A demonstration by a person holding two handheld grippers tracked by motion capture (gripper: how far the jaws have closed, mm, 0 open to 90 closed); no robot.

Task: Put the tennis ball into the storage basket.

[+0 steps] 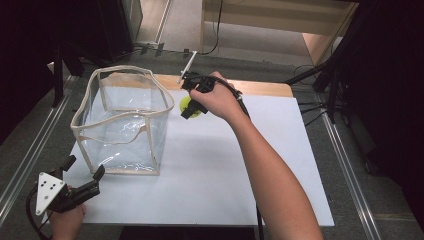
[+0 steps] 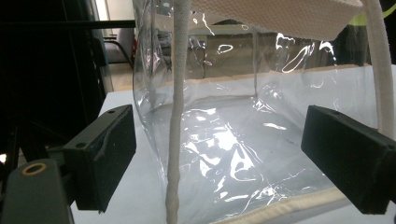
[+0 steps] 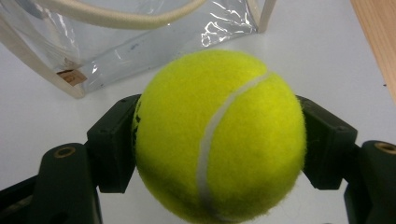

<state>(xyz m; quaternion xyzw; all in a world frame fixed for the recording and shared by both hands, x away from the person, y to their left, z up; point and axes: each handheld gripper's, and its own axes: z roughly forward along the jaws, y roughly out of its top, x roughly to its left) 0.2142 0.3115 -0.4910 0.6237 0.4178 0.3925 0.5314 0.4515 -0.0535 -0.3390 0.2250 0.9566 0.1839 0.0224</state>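
While right fingers (image 3: 219, 140) clamp fuzzy yellow tennis ball (image 3: 219, 135), left fingers (image 2: 224, 158) apart, glossy clear bag (image 1: 122, 120) seemingly empty.

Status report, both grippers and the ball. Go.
Right gripper shut on tennis ball. Left gripper open at clear bag corner. Bag mouth open, nothing blocking.

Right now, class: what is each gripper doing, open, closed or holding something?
Left gripper: open, jaws apart at a corner of the clear bag, not gripping it.
Right gripper: closed on the tennis ball.
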